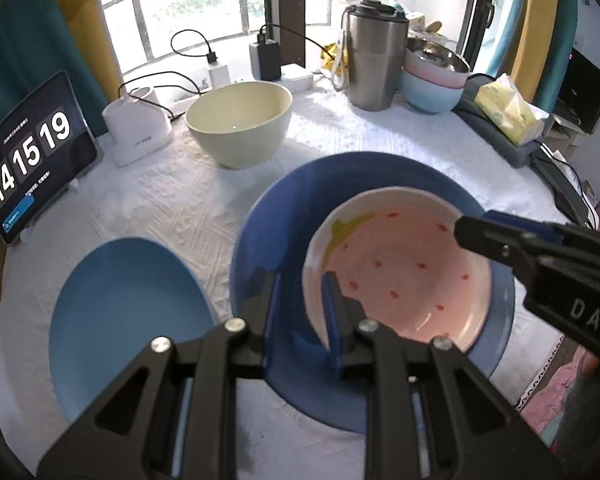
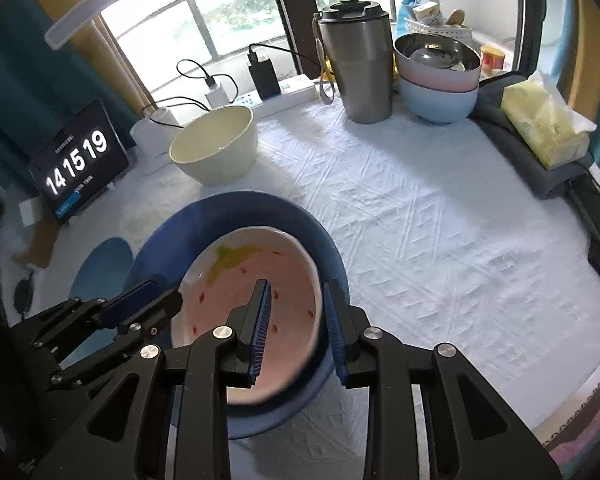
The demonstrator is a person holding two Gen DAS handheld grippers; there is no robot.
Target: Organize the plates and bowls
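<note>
Big blue plate sits on the tabletop, pink strawberry bowl inside it. My left gripper and right gripper each straddle its rim, jaws slightly spread, not pinching. Glazed ceramic: stiff, slippery, breakable; grip the rim.
</note>
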